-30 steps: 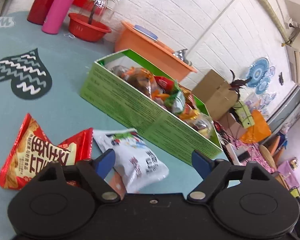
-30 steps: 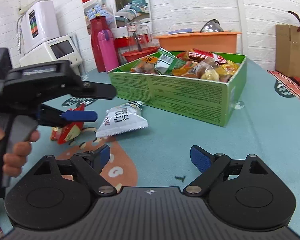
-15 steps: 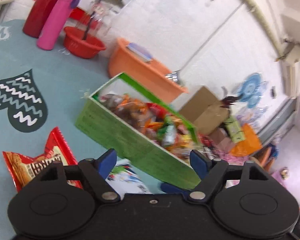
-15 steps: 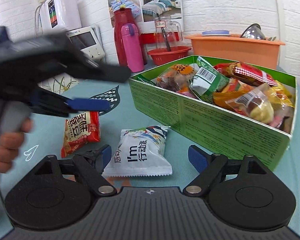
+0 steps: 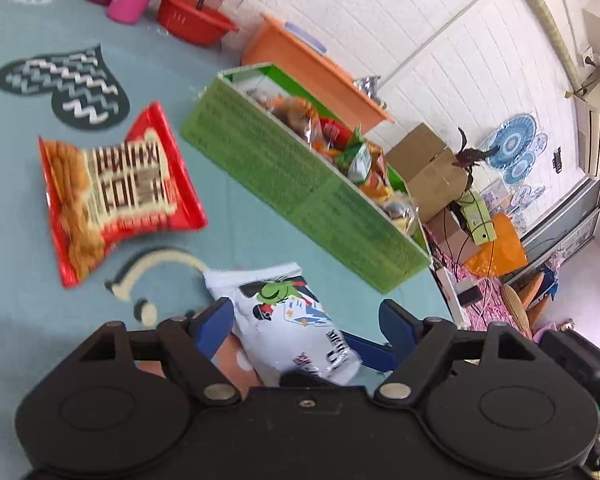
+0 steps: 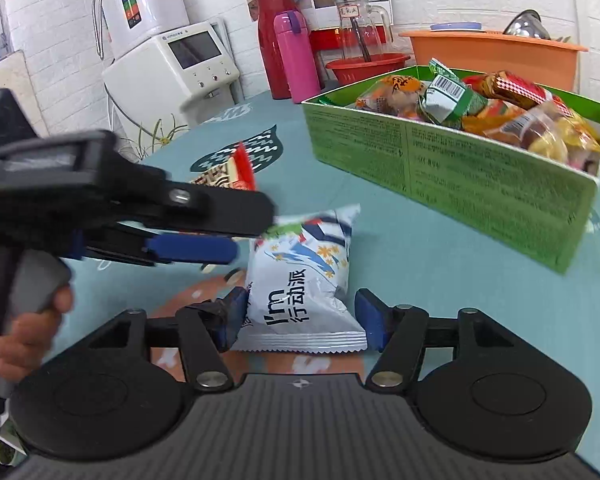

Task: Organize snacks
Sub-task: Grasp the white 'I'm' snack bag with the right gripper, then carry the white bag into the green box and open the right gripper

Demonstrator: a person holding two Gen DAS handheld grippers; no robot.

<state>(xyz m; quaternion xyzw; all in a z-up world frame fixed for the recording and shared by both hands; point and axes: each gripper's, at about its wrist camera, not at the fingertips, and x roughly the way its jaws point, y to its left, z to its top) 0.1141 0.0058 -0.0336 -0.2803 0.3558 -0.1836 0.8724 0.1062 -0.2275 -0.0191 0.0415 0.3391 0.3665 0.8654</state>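
The right gripper (image 6: 300,322) stood open, its blue pads either side of the white bag (image 6: 300,280) lying on the table (image 6: 440,280), not pinching it. The left gripper (image 5: 306,322) was open too, over the same bag (image 5: 296,324), whose lower end its body hid. The red bag (image 5: 112,188) lay beyond, blurred; the left gripper (image 6: 188,250) mostly hid it from the right camera. The green box (image 6: 460,176) held snacks.
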